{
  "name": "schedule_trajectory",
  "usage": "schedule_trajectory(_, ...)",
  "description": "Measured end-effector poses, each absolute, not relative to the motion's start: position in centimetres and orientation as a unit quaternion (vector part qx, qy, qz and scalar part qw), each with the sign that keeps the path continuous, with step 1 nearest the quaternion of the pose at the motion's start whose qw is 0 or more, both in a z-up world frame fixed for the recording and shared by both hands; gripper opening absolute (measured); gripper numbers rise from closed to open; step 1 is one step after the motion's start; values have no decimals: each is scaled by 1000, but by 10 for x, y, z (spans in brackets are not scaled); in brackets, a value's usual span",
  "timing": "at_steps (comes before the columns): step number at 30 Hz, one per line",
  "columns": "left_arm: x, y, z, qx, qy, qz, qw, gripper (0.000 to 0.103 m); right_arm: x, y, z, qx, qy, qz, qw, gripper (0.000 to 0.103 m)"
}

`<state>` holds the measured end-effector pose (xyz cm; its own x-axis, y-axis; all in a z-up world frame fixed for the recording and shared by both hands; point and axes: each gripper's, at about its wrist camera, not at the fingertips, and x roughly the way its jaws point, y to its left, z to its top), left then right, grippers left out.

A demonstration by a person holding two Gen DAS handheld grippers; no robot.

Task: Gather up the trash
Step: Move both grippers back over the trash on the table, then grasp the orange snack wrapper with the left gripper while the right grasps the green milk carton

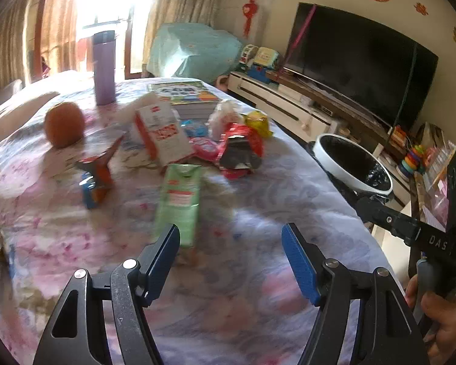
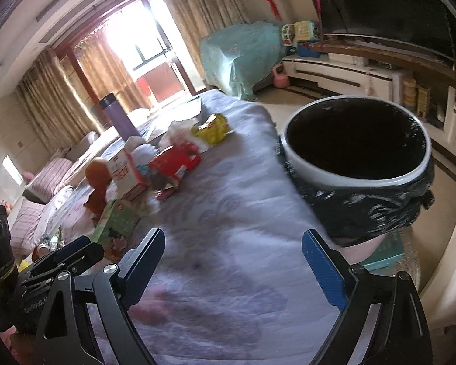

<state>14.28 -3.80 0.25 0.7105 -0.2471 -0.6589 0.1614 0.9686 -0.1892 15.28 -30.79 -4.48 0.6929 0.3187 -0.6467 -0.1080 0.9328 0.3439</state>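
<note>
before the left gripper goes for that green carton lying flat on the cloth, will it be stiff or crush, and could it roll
The green carton looks like a boxy drink pack with flat faces, so it probably will not roll. It lies flat on the soft tablecloth, so a push would likely slide it or bunch the cloth. If it is empty trash, it is probably light and may dent under the pads.

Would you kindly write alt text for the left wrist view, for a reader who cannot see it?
The open, empty left gripper points over a table with a floral cloth toward a green carton lying flat, with more packaging, an orange and a purple flask behind. A bin with a black liner stands past the table's right edge.
</note>
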Motion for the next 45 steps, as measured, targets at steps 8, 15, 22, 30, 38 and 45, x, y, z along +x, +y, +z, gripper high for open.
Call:
schedule_trajectory(8,132,-4,10,-70,362,-91,925,69,143,-266,-49,125,379,148,905,93)
schedule_trajectory(15,140,35,3,-96,374,-59,921,69,138,-223,-57,104,391,181,896,93)
schedule_trajectory(22,153,64,-3,-107,382,-20,918,70,142,-179,-61,71,401,217,887,93)
schedule_trajectory(30,186,88,-9,-107,390,-17,915,74,160,-140,-70,40,410,230,882,93)
schedule_trajectory(38,233,92,-26,-93,402,-15,911,75,185,-123,-75,22,419,221,880,93)
schedule_trajectory(45,271,90,-40,-91,411,-19,907,75,203,-125,-81,26,431,206,878,82)
